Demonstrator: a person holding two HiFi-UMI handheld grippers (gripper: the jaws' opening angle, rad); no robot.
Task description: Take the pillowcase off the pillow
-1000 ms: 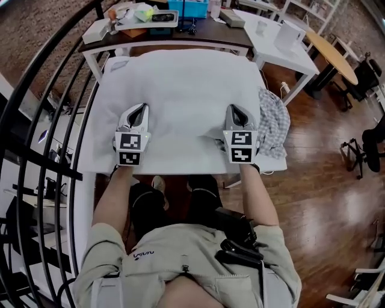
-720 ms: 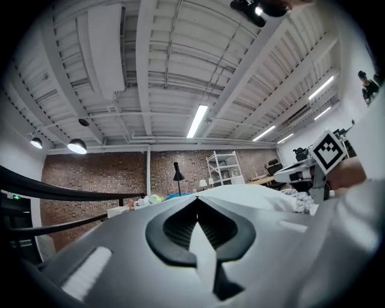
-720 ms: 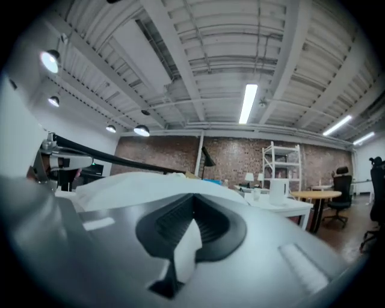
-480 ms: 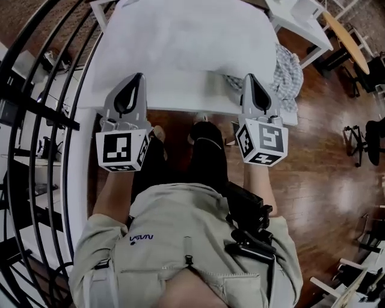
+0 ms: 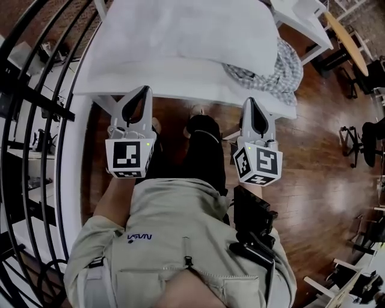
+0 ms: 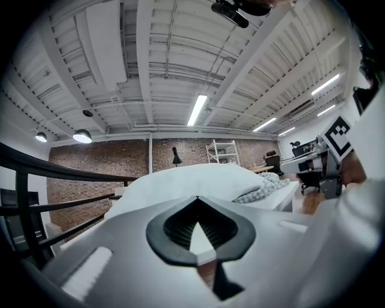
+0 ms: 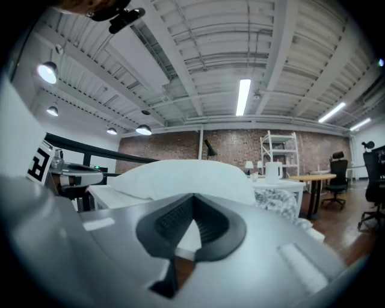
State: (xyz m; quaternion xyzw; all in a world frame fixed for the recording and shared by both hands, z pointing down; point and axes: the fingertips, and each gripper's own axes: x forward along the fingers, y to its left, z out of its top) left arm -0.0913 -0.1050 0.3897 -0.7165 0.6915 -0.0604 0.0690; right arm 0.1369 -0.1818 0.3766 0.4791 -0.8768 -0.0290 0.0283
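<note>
A plump white pillow [image 5: 180, 36] lies on the white table [image 5: 192, 95]. A grey-and-white checked pillowcase [image 5: 267, 72] lies crumpled against the pillow's right side, off the pillow. Both grippers hang in front of the table's near edge, above the person's lap. My left gripper [image 5: 144, 89] is shut and empty, and so is my right gripper [image 5: 248, 101]. In the left gripper view the shut jaws [image 6: 197, 200] point level at the pillow [image 6: 186, 180] and the checked cloth [image 6: 262, 187]. The right gripper view shows its shut jaws [image 7: 194, 197], the pillow [image 7: 180, 177] and the checked cloth [image 7: 274, 203].
A black curved railing [image 5: 42, 114] runs along the left. Wooden floor [image 5: 325, 156] lies to the right, with a round wooden table [image 5: 346, 42] and dark chairs [image 5: 367, 141] beyond. A second white table [image 5: 301, 18] stands at the back right.
Both grippers have drawn back from the pillow, past the table's near edge, to above the person's lap. They stayed shut. The head view has tilted further down.
</note>
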